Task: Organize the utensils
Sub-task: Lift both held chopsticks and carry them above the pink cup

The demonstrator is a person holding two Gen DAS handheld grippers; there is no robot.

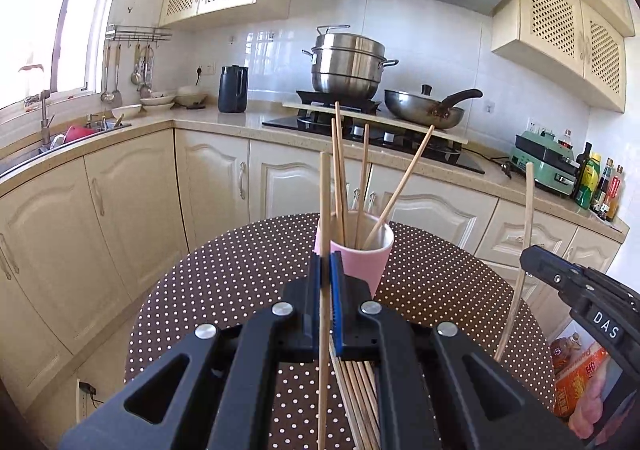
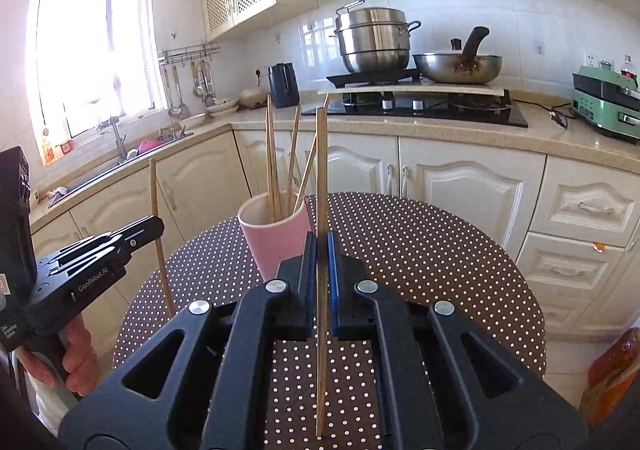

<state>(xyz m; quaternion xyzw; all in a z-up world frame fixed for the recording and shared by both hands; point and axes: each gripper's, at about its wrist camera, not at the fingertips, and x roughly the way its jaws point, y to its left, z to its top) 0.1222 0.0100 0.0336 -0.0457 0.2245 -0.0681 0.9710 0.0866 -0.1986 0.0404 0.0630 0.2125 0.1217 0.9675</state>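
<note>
A pink cup stands on the round polka-dot table and holds several wooden chopsticks. My left gripper is shut on one upright chopstick, just in front of the cup. A pile of loose chopsticks lies on the table under it. My right gripper is shut on another upright chopstick, near the cup. The right gripper also shows in the left wrist view, and the left gripper in the right wrist view, each with its chopstick.
Cream cabinets and a counter ring the table. A stove carries a steel steamer pot and a wok. A sink is at left, bottles and a green appliance at right. An orange package sits beyond the table's right edge.
</note>
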